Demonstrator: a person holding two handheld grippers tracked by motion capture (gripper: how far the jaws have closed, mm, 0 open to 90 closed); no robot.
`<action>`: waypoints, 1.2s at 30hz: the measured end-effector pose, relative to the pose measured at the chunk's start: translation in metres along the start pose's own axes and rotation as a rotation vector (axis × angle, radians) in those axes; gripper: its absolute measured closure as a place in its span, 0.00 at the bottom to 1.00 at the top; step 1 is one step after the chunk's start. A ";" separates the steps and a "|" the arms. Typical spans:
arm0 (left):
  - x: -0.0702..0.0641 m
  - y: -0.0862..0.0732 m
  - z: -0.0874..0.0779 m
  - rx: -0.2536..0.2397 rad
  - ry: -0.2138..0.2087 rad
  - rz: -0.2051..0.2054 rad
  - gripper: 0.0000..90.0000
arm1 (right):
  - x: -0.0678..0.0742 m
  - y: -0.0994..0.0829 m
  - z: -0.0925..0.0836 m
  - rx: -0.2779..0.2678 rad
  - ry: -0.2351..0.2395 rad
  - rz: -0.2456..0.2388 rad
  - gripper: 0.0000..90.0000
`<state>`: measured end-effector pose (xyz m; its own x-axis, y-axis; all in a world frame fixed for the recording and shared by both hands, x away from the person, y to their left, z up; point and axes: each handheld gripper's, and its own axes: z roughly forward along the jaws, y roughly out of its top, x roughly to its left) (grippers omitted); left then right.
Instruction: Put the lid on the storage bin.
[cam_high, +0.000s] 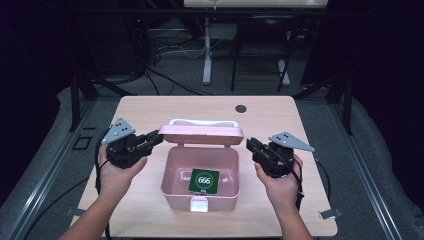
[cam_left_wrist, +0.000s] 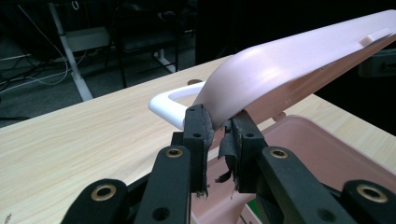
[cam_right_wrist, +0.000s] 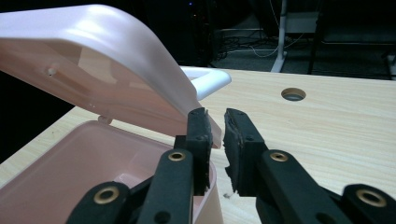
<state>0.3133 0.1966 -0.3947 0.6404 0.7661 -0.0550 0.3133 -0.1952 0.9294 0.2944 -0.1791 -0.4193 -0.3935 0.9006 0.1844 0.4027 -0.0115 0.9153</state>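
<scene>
A pink box (cam_high: 172, 170) stands mid-table with its lid (cam_high: 200, 135) raised. On the box floor lies a green card (cam_high: 204, 180) printed 666. My left gripper (cam_high: 159, 136) is shut on the lid's left corner; in the left gripper view the lid (cam_left_wrist: 289, 65) runs down between the pads of the left gripper (cam_left_wrist: 219, 121). My right gripper (cam_high: 250, 144) is at the lid's right corner. In the right gripper view the jaws of the right gripper (cam_right_wrist: 216, 121) stand a little apart, and the lid (cam_right_wrist: 102, 60) ends by the left pad without being pinched.
A white handle (cam_high: 202, 122) sits behind the lid and a white latch (cam_high: 199, 204) on the box front. A round cable hole (cam_high: 241, 108) is in the tabletop behind the box. Dark floor, cables and table legs lie beyond the far edge.
</scene>
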 end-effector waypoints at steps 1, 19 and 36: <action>0.000 -0.001 -0.001 -0.001 0.000 0.001 0.88 | 0.000 0.000 0.000 0.000 0.000 -0.001 0.86; -0.007 -0.008 -0.007 0.003 -0.020 0.006 0.82 | -0.008 0.002 0.000 -0.068 0.001 -0.030 0.61; -0.011 -0.019 -0.010 0.018 -0.036 0.010 0.75 | -0.013 0.001 0.007 -0.012 0.004 -0.066 0.53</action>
<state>0.2933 0.1979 -0.4077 0.6687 0.7412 -0.0589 0.3188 -0.2143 0.9233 0.3059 -0.1880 -0.4231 -0.4226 0.8977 0.1247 0.3659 0.0431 0.9296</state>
